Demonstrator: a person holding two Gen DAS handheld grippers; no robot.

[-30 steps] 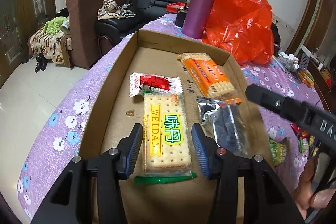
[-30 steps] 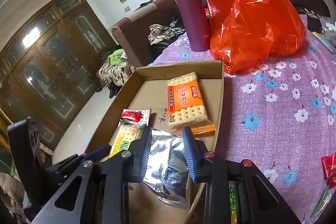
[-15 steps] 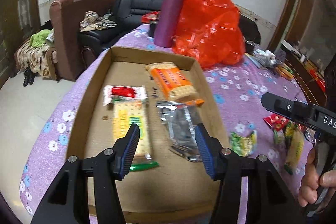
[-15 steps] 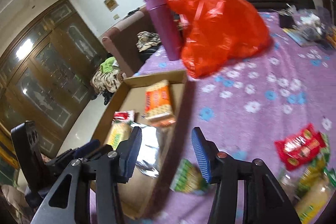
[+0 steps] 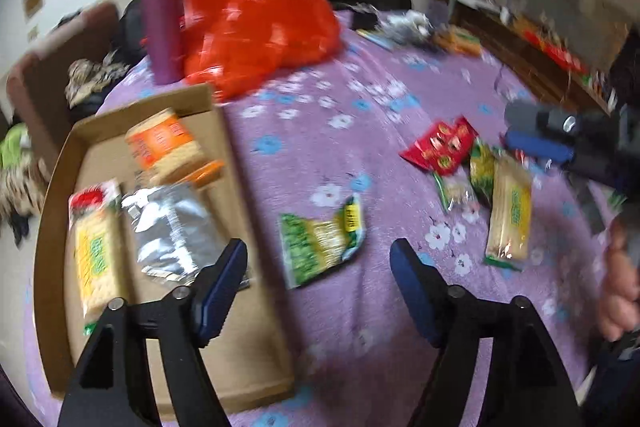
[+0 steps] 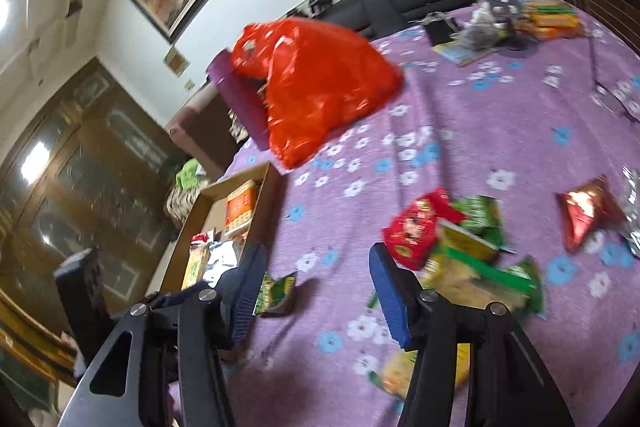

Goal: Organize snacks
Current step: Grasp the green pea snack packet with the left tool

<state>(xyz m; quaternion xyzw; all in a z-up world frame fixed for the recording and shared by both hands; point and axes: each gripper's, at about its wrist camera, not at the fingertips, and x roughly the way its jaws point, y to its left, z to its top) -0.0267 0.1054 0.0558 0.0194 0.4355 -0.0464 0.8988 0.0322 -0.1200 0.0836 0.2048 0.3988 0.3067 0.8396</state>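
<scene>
Snacks in crinkly foil packets [image 5: 170, 227] fill flat cardboard tray [image 5: 256, 311].

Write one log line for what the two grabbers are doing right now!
left gripper: open, empty, jaws just opening, over green snack packet | right gripper: open, empty, jaws just opening | cardboard tray: four packets inside

matt brown cardboard tray [image 5: 236, 163]; crinkled, shiny silver foil pouch [image 5: 168, 227] inside it; glossy clear-plastic cracker wrappers [image 5: 168, 147]; thin, glossy orange-red plastic bag [image 5: 256, 11]; smooth matt purple flask [image 5: 162, 15]; soft purple flowered cloth [image 5: 320, 131] over the tabletop; hand-held gripper [image 5: 318, 287] of matt black plastic with ribbed blue pads [image 5: 220, 291].
</scene>
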